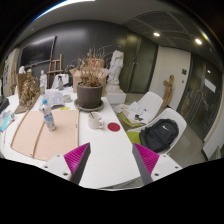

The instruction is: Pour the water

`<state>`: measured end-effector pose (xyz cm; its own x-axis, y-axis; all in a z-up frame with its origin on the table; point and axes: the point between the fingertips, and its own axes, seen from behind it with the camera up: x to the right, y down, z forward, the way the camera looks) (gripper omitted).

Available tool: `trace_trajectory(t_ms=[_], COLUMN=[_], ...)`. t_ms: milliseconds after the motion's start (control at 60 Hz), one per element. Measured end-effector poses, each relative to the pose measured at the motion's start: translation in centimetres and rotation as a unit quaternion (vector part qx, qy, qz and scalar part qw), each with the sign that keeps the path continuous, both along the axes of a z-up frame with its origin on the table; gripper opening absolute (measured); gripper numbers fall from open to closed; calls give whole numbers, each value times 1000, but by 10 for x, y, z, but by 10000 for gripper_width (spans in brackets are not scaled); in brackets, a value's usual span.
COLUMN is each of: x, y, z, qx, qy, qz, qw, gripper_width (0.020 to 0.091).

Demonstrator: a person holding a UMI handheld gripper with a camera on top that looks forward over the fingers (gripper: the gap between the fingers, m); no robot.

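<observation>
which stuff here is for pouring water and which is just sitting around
For the job: water bottle; small cup; gripper, jaws open, holding nothing.

Lying about: potted plant; red lid; black backpack on a chair; white statue.

No legible text, label, brand, number or sign appears on any object in the gripper view; none can be read.
</observation>
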<state>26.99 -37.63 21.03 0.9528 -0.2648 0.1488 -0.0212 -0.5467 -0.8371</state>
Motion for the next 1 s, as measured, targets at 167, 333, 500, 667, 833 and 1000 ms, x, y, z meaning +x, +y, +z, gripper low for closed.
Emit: trace_trajectory(t_ms=[167,333,500,667,833,1000], x=[-43,-116,-198,-268,-303,-306], y=[18,45,96,172,251,312], z=[-15,-34,-57,-85,-121,-146], qx=[-10,-11,11,51,72,99], qy=[10,24,32,39,42,28], qz=[27,66,106,124,118,101], qw=[1000,997,994,990,990,990], gripper_width=[859,860,862,861,858,854])
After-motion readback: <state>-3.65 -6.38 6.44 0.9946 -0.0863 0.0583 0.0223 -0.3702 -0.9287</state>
